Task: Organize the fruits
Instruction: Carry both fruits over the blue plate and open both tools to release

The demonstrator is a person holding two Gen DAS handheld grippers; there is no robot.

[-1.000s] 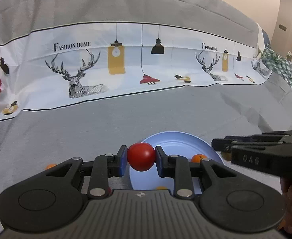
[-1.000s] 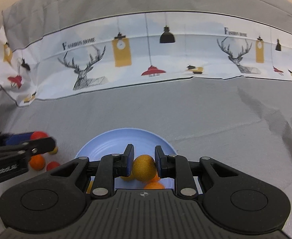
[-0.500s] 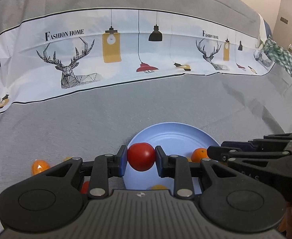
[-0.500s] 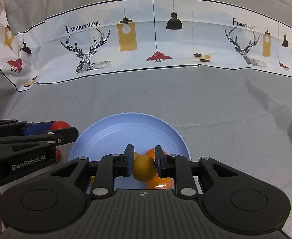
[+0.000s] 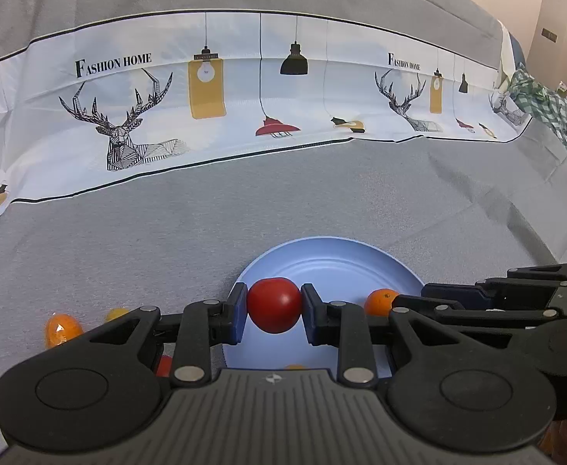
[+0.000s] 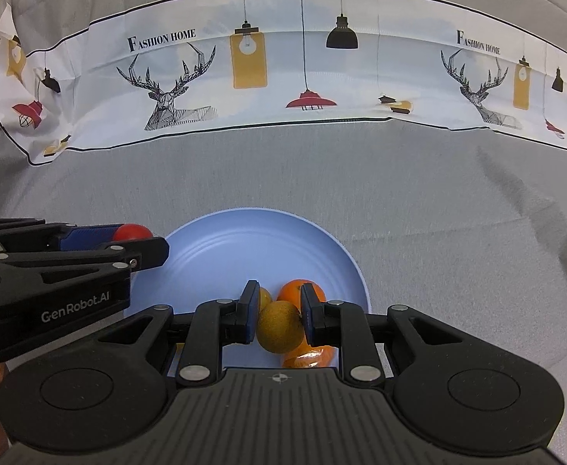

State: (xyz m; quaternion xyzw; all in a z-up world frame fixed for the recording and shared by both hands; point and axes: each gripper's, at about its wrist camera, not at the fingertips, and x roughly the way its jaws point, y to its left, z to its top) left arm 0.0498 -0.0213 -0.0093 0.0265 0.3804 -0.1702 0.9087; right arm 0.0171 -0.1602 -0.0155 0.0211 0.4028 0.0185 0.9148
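My left gripper (image 5: pixel 274 312) is shut on a red tomato (image 5: pixel 274 304) and hangs over the left rim of the light-blue plate (image 5: pixel 334 257). In the right wrist view this gripper (image 6: pixel 144 246) comes in from the left with the tomato (image 6: pixel 132 230) at the plate's edge. My right gripper (image 6: pixel 277 321) is shut on a yellow-brown round fruit (image 6: pixel 279 331) low over the near part of the plate (image 6: pixel 244 248), just above an orange (image 6: pixel 297 290) and other orange fruit (image 6: pixel 308 356). In the left wrist view the right gripper (image 5: pixel 423 302) reaches in from the right beside an orange (image 5: pixel 378 302).
Loose fruit lies on the grey cloth left of the plate: an orange one (image 5: pixel 62 329), a small yellow one (image 5: pixel 116 314) and a red one (image 5: pixel 164 366). A white printed cloth (image 5: pixel 244 89) rises behind. A green checked cloth (image 5: pixel 554 116) lies far right.
Both grippers have sunk toward the plate, which looms larger in both views. The left gripper with the tomato has closed in on the plate's rim. Neither grip has changed.
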